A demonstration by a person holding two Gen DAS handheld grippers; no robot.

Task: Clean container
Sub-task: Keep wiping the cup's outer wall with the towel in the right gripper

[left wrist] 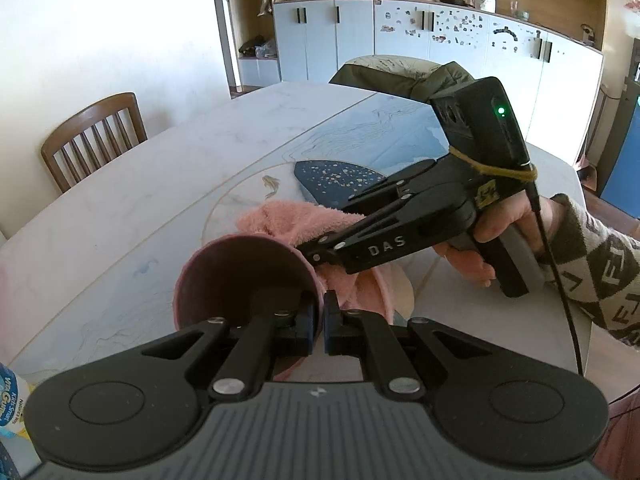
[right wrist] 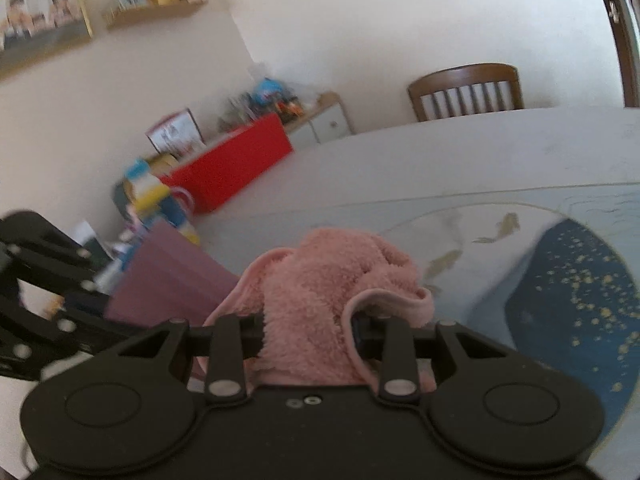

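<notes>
The surface (left wrist: pixel 120 208) is a pale, marble-patterned tabletop with faint line drawings, a gold fish motif (left wrist: pixel 271 185) and a dark blue patch flecked with gold (left wrist: pixel 336 178) toward its middle. A brown slatted wooden chair (left wrist: pixel 94 136) stands at the far left edge. A second chair draped with an olive padded jacket (left wrist: pixel 404 72) stands at the far side. Behind it runs a wall of white cupboards (left wrist: pixel 440 40) under open wooden shelves crowded with small items. In the right wrist view a red box (right wrist: pixel 236 160) and assorted clutter sit on a low cabinet against a cream wall, with a framed picture (right wrist: pixel 40 12) high on the left; that view is slightly blurred.

The container (left wrist: pixel 248 280), a dusty-pink cup tilted with its mouth toward the camera, is at the near middle of the surface. The left claw (left wrist: pixel 319 314) is clamped on its rim, one pad inside and one outside.

The right claw (right wrist: pixel 308 332), gripped by a hand (left wrist: pixel 508 220) in a patterned sleeve, comes in from the right. Its jaws stand narrow, holding a pink fluffy cloth (right wrist: pixel 328 280). The cloth is bunched just right of the container and touches its outer wall.
</notes>
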